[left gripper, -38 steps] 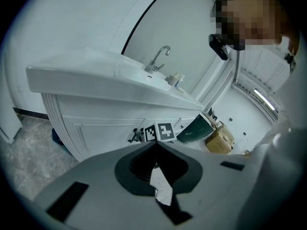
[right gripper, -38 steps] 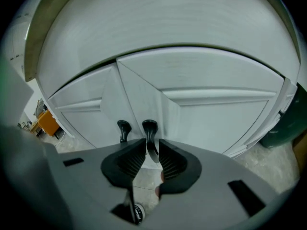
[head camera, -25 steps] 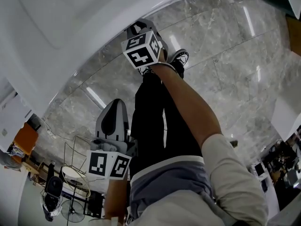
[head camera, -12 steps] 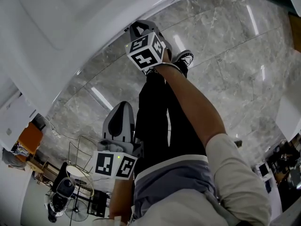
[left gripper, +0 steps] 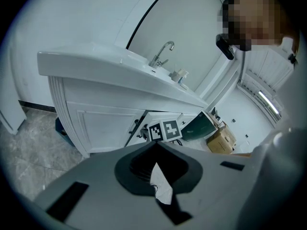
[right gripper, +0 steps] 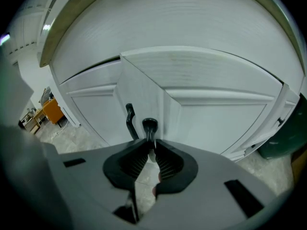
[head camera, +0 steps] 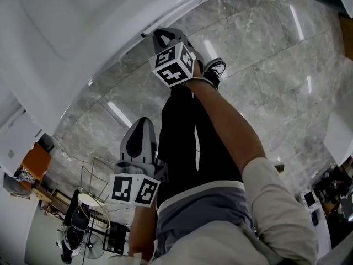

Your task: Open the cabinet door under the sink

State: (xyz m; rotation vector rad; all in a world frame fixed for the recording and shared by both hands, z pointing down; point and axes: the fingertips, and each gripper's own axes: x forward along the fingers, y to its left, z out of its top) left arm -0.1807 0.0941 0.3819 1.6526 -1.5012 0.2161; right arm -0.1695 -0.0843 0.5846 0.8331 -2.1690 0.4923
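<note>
Below the sink [left gripper: 120, 66], the right gripper [right gripper: 149, 145] is clamped on the dark handle [right gripper: 149, 125] of a white cabinet door [right gripper: 201, 123]. The left gripper [left gripper: 155, 150], closed and empty, hangs well away from the sink. Best to pull back gently, following the door's hinge arc.

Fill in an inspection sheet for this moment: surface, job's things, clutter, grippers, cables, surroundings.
Surface: grey marbled floor tiles; white basin top with chrome tap.
Job's things: white panelled cabinet door under the sink, slightly ajar; its black handle.
Clutter: small items beside the tap, too small to identify.
Grippers: right gripper shut on the black handle; left gripper shut, empty, held away from the cabinet.
Cables: what looks like a thin lead on the floor.
Surroundings: dark green container, cardboard box, orange chair.
</note>
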